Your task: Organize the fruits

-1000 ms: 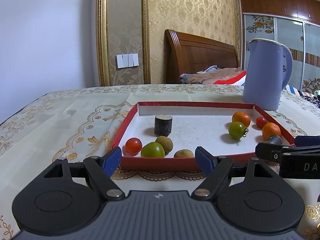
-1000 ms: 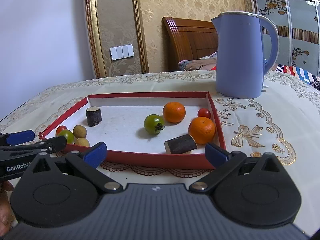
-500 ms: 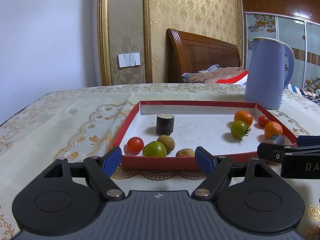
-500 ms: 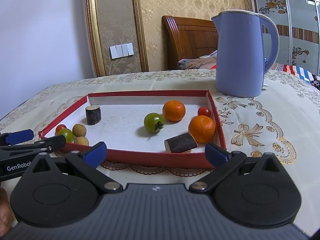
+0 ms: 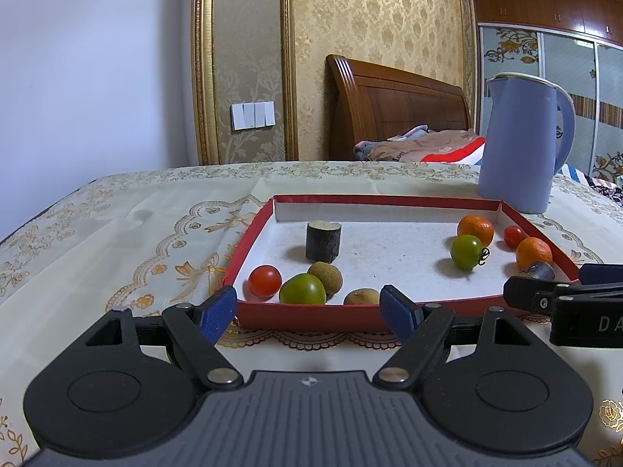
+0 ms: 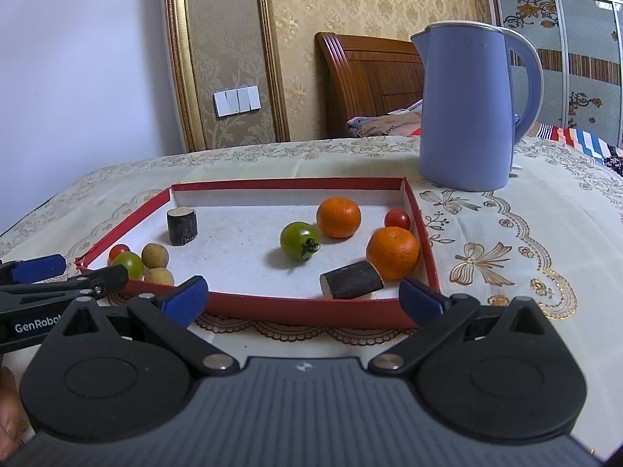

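Note:
A red-rimmed tray (image 5: 253,233) (image 6: 422,233) lies on the table. Near its front left are a red tomato (image 5: 264,281), a green tomato (image 5: 302,289) and two brown longans (image 5: 325,277). A dark upright sugarcane piece (image 5: 323,241) (image 6: 182,226) stands behind them. On the right are two oranges (image 6: 338,217) (image 6: 393,252), a green tomato (image 6: 299,241), a small red tomato (image 6: 397,219) and a lying sugarcane piece (image 6: 351,280). My left gripper (image 5: 309,309) is open and empty before the tray's front left. My right gripper (image 6: 303,297) is open and empty before the front right.
A tall blue kettle (image 6: 471,105) (image 5: 521,144) stands behind the tray's right corner. The table has a cream embroidered cloth (image 5: 117,225). A wooden bed headboard (image 5: 389,109) and a wall are behind the table.
Both grippers have drawn back and risen slightly from the tray. Both stay open, and the fruits have not moved.

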The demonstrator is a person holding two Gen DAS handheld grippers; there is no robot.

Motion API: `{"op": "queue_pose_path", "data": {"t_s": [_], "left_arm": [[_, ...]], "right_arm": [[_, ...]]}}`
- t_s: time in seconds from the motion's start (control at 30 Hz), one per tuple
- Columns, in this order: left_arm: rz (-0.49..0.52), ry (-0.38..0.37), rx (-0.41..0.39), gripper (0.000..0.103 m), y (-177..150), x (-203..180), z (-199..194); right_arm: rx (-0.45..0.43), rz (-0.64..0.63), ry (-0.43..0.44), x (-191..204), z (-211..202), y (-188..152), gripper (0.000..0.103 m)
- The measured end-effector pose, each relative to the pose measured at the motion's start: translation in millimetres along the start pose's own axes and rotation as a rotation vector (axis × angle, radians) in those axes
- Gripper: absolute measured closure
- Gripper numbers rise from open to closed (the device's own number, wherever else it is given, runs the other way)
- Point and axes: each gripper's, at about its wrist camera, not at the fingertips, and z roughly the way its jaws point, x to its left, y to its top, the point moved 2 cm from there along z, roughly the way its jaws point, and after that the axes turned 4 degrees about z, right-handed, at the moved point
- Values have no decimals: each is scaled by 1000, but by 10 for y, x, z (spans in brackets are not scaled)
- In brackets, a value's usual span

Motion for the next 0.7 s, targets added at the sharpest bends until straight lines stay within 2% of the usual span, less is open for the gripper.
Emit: {"op": "queue_pose_path", "data": {"t_s": [0.6, 0.7], "left_arm": [[23, 7, -2, 23, 3, 9, -7], [21, -18, 25, 22, -19, 14, -11]], "right_arm": [[-7, 0, -4, 0, 4, -4, 0], [-6, 4, -1, -15, -4, 1, 0]]}}
